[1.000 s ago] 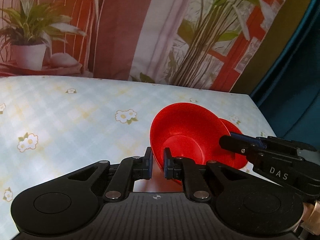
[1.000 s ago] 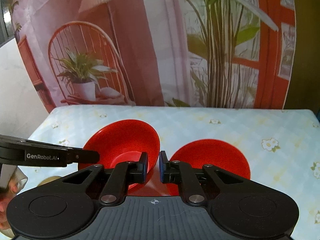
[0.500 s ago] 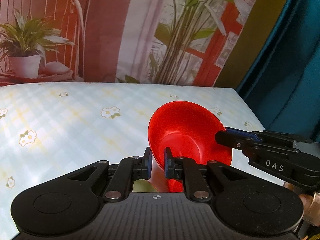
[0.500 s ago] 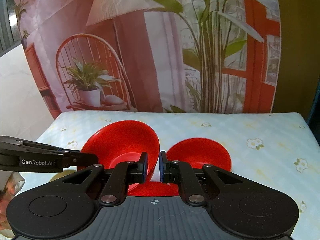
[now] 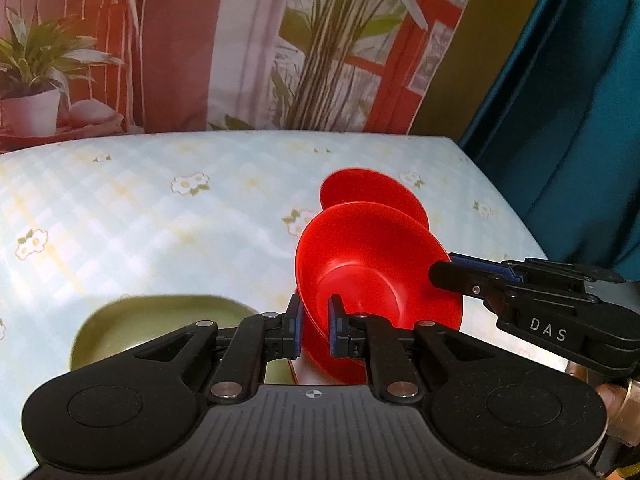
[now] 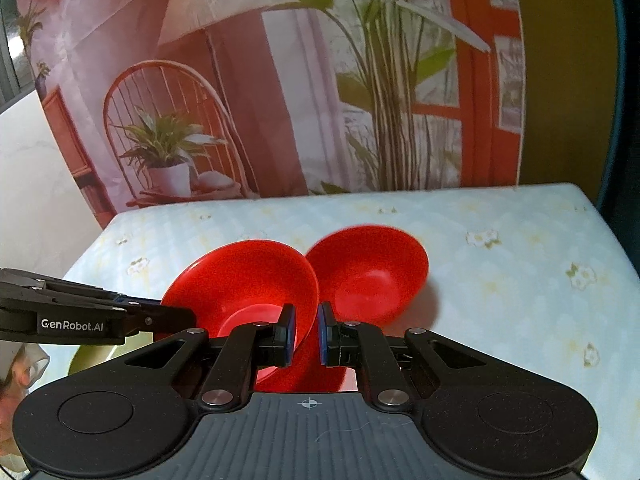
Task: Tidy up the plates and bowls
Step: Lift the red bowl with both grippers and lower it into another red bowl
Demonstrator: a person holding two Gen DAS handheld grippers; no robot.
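The left gripper pinches the near rim of a red bowl, 1 finger outside the wall and the other inside. That bowl is tilted, its opening facing the camera, and held above the desk, which wears a pale checked cloth with small flowers.

The right gripper pinches a rim of the same bowl, seen here on the left, with its fingers closed on the thin wall. From the left wrist view this gripper reaches in from the right edge.

A 2nd red bowl shows just beyond the first, overlapping it; whether they touch cannot be told. It is slightly blurred.

A green dish lies on the desk at the near left, partly hidden by the left gripper.
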